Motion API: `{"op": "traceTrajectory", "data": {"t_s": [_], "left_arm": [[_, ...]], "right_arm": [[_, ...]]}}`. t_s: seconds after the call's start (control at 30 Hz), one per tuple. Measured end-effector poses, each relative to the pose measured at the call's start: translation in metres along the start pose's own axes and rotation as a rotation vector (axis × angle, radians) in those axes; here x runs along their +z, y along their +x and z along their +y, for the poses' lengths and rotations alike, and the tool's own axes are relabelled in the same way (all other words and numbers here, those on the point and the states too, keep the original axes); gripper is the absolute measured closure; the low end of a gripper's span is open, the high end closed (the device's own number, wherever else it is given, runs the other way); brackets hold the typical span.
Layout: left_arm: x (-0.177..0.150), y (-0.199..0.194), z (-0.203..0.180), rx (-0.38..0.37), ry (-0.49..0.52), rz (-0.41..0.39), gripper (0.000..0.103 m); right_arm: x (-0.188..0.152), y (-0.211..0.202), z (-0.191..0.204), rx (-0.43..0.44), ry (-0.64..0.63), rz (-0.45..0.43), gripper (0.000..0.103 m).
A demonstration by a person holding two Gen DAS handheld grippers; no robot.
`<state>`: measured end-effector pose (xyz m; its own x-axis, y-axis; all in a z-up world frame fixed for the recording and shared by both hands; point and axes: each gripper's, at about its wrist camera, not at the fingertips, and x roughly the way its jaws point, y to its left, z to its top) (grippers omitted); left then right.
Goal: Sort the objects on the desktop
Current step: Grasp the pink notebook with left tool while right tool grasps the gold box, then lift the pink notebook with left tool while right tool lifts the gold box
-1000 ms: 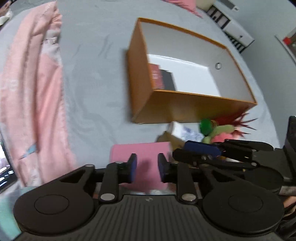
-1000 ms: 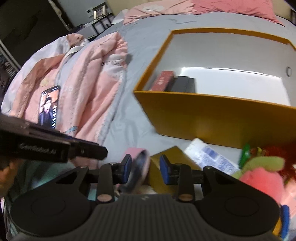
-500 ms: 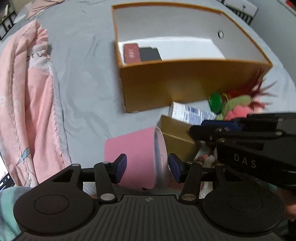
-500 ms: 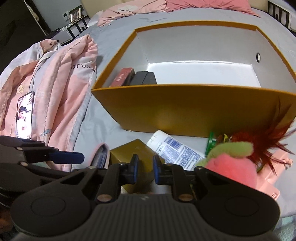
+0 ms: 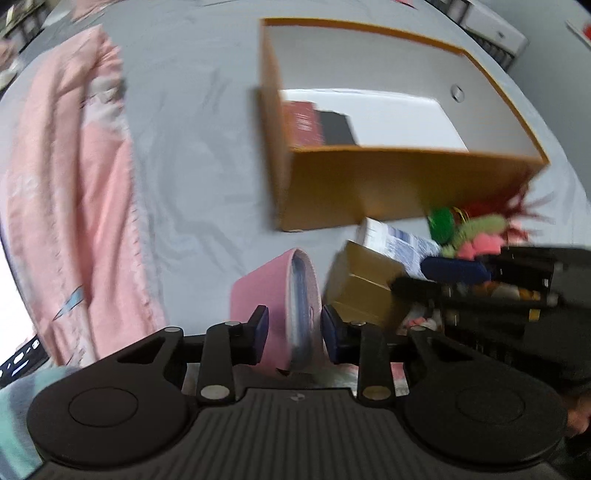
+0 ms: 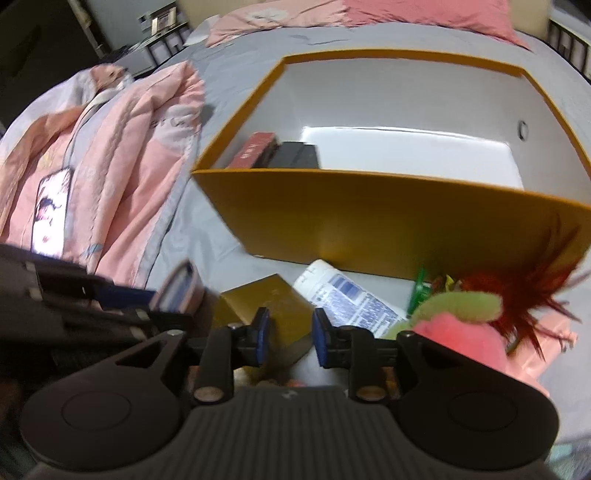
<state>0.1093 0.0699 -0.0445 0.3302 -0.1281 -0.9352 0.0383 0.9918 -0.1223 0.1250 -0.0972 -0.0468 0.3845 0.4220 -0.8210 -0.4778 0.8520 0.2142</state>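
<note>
My left gripper [image 5: 293,328] is shut on a pink case [image 5: 273,291] with a grey-blue edge, tilted on its side; the case also shows in the right wrist view [image 6: 181,284]. My right gripper [image 6: 288,341] is open and empty over a gold box [image 6: 269,306], which lies right of the pink case [image 5: 364,284]. An orange storage box [image 5: 399,184] with white inside lies ahead and holds a red book [image 6: 255,149] and a black item [image 6: 295,155]. A white tube [image 6: 351,301] and a pink-green plush toy [image 6: 461,317] lie before the box.
A pink garment [image 5: 66,192] lies on the grey bedsheet [image 5: 192,122] at the left, with a phone [image 6: 50,210] on it. A green item [image 5: 441,223] and red feathers [image 6: 532,291] lie beside the plush. Pink pillows [image 6: 354,14] are at the far end.
My left gripper closed on the pink case, which has turned onto its edge. My right gripper opened wider above the gold box. Both views are blurred by motion.
</note>
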Motion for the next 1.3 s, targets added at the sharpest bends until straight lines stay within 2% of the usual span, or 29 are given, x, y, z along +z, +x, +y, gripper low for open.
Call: {"op": "traceTrajectory", "data": {"t_s": [0.2,0.5,0.6,0.97,1.13,1.3], "left_arm": [[0.001,0.007,0.022,0.025,-0.078,0.010,0.071],[-0.001,0.004,0.033,-0.010,-0.132,-0.017,0.074],[-0.002,0.004,0.033,-0.015,-0.132,-0.022,0.074],[-0.003,0.003,0.032,-0.024,-0.130,-0.030,0.074],[-0.003,0.002,0.033,-0.029,-0.140,-0.031,0.074],[-0.003,0.002,0.033,-0.034,-0.144,-0.034,0.074]], "right_arm": [[0.003,0.011,0.023,-0.048,-0.157,0.052,0.063],[0.008,0.016,0.044,-0.095,-0.322,0.086,0.056],[0.009,0.014,0.049,-0.104,-0.366,0.077,0.056],[0.004,0.027,0.065,-0.115,-0.469,0.128,0.056],[-0.004,0.043,0.081,-0.174,-0.580,0.137,0.045],[-0.008,0.053,0.090,-0.209,-0.638,0.131,0.043]]}}
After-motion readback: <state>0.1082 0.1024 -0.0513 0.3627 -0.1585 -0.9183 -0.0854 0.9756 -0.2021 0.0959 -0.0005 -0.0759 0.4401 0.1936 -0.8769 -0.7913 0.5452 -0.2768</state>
